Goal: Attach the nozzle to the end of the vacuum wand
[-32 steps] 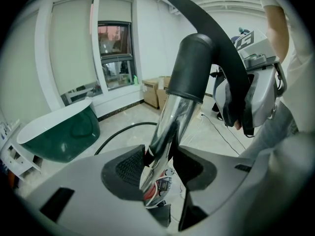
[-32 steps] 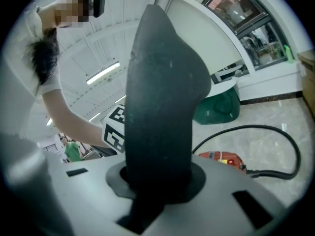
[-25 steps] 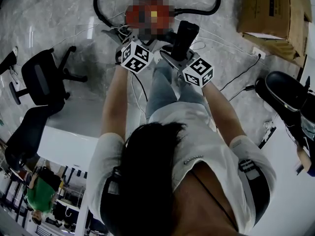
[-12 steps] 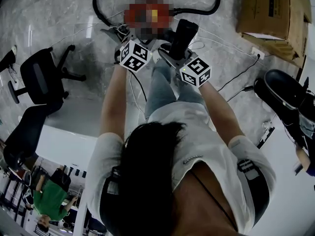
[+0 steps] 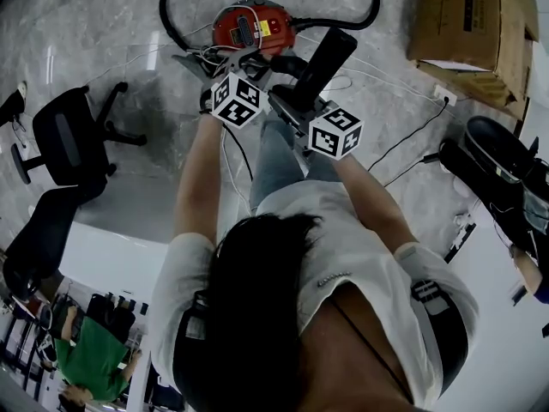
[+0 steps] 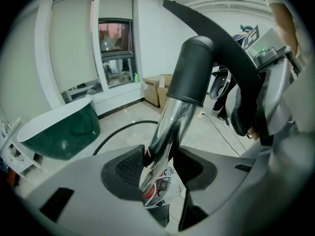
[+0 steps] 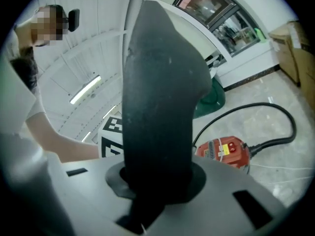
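Lying on the marble floor (image 5: 103, 33), the red vacuum cleaner (image 5: 249, 26) sits just beyond both grippers, with its black hose (image 5: 339, 25) looping behind it. The right gripper (image 7: 157, 181) clamps the black nozzle (image 7: 157, 97), whose collar sleeves over the chrome wand (image 6: 167, 127). The left gripper (image 6: 160, 163) pinches that wand between its pads.

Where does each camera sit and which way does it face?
Head view: on the person's head, facing down; hair, arms, left gripper, right gripper.
Left gripper view: on that gripper, along jaws clamping the wand.
Right gripper view: on that gripper, along jaws clamping the nozzle; forearm.
Shared: red vacuum, head and right gripper views.
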A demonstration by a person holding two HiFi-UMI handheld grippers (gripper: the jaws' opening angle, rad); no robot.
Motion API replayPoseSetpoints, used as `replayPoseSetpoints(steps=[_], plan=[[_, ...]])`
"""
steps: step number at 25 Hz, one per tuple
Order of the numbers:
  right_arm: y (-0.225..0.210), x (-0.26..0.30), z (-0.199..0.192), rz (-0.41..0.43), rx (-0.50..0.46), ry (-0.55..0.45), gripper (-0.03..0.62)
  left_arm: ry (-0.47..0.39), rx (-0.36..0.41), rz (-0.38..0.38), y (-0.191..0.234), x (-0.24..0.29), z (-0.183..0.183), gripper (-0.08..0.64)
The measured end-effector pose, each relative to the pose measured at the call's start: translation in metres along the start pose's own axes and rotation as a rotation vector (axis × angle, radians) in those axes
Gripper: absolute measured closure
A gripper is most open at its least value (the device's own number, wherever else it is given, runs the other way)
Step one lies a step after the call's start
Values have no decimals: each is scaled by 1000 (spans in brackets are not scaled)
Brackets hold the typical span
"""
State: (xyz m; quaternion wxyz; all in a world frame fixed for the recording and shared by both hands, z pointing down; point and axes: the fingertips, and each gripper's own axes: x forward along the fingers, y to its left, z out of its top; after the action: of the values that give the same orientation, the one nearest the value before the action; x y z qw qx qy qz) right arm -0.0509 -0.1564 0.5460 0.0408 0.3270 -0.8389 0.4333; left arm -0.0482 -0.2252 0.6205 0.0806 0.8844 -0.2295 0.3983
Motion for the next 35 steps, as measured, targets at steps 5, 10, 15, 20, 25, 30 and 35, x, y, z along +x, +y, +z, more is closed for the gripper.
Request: replayPoseSetpoints(steps=[5,10,15,20,25,30,35], plan=[[-1,-1,1,6,-17,-1,518,-11,-8,-6,1,2,2,382],[-6,-3,-4,2,-41,18,518,-2,-9,-17,0,5,0,376],[-7,-4,-5,37,-11,38,518,14,1,-23,-1,9,-1,376],[-9,-6,-7,40,-39,63,497,9,8,-21,0,8,-1,376],[-12,-8,-6,30,-64,66,472,10,9,-18,-3,9,-2,376],[-20,-14,-1,43,-52,69,426,21,9,-16,-3,13,-3,376],[-19,-16,-2,61,-47,98,348,29,6,-8,-2,11,-4,376]])
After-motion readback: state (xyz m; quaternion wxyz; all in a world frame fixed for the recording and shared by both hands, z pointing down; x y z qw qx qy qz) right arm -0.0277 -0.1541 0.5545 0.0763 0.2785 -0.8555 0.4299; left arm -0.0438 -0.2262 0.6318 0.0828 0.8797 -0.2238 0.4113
